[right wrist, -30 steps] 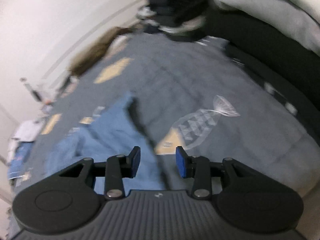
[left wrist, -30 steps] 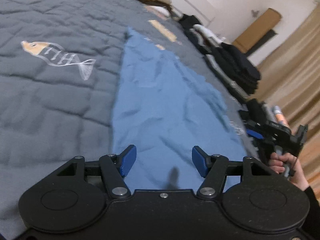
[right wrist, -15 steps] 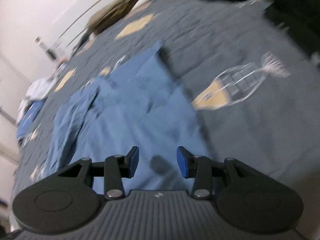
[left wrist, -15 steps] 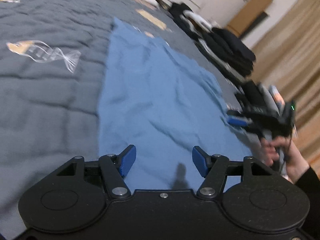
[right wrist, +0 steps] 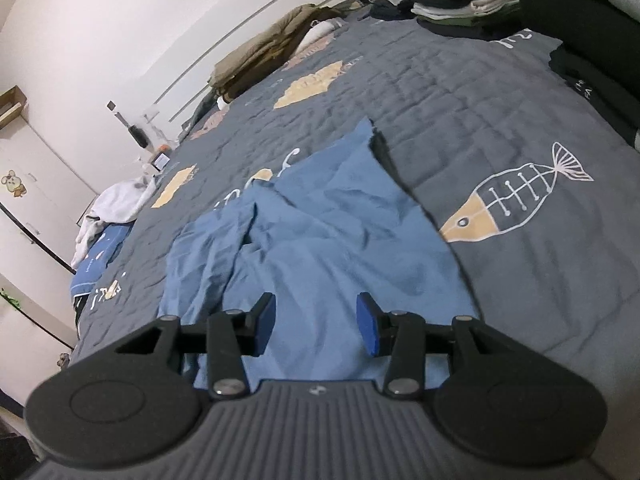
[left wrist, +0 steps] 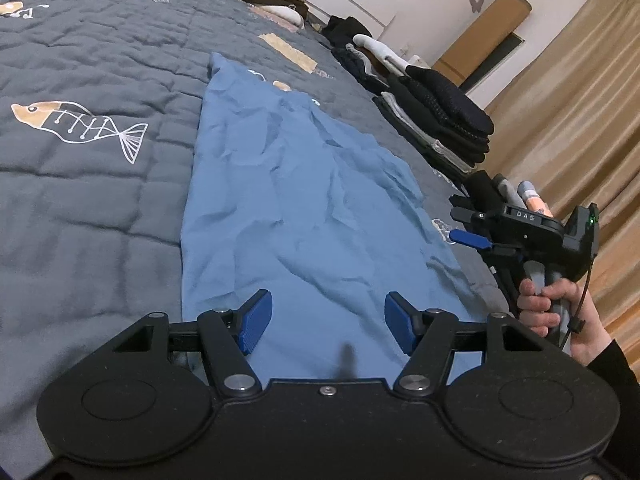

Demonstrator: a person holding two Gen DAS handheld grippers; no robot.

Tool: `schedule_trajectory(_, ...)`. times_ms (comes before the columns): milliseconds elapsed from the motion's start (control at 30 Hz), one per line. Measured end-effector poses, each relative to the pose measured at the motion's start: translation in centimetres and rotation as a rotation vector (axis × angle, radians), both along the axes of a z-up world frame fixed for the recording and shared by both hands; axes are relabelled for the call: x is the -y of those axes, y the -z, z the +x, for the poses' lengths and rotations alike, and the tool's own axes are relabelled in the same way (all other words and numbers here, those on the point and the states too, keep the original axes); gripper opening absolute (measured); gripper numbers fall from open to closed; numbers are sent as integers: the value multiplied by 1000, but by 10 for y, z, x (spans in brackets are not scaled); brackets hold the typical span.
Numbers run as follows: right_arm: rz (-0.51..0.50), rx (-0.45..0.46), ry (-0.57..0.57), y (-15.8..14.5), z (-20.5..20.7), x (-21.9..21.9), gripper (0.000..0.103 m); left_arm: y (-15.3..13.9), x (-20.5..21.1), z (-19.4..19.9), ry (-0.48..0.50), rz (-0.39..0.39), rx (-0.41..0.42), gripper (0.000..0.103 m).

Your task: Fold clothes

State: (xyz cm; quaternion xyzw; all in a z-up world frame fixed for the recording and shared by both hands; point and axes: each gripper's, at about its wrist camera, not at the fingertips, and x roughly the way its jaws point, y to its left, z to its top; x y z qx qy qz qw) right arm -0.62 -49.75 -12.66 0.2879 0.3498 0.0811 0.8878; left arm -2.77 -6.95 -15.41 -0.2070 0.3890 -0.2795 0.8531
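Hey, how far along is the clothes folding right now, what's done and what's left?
Done: a stack of folded dark clothes sits along the bed's edge. In hand: nothing yet. The blue garment lies spread and wrinkled on the grey quilt; the left gripper is open over its near edge, and the right gripper is opening, empty. Left: all folds on the blue garment.

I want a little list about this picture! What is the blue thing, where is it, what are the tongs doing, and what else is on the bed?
garment: blue cloth, spread out, wrinkled, not yet folded
lies on: grey quilt with fish-skeleton print
left tongs: open, hovering over the cloth's near edge, holding nothing
right tongs: opening, nothing between them, above the cloth
right hand: grips the tongs' handle, beside the bed
also on bed: stack of dark folded clothes, brown bundle near the wall
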Motion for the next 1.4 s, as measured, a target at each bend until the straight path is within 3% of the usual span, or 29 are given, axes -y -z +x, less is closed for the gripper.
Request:
schedule_trajectory(400, -60, 17, -31, -11, -20, -28, 48, -17, 7, -10, 20, -1, 41, 63)
schedule_trajectory(567, -34, 52, -22, -19, -21, -41, 48, -23, 8, -14, 30, 0, 56, 65)
schedule_trajectory(933, -87, 26, -12, -35, -38, -74, 49, -34, 7, -16, 22, -22, 73, 66)
schedule_trajectory(1133, -62, 26, 38, -47, -60, -77, 49, -46, 12, -20, 22, 29, 110, 68)
schedule_trajectory(1300, -122, 64, -7, -64, -70, -88, 49, -51, 16, -28, 6, 72, 140, 70)
schedule_trajectory(1400, -62, 66, 16, -46, -81, -87, 50, -48, 18, -29, -7, 110, 129, 71)
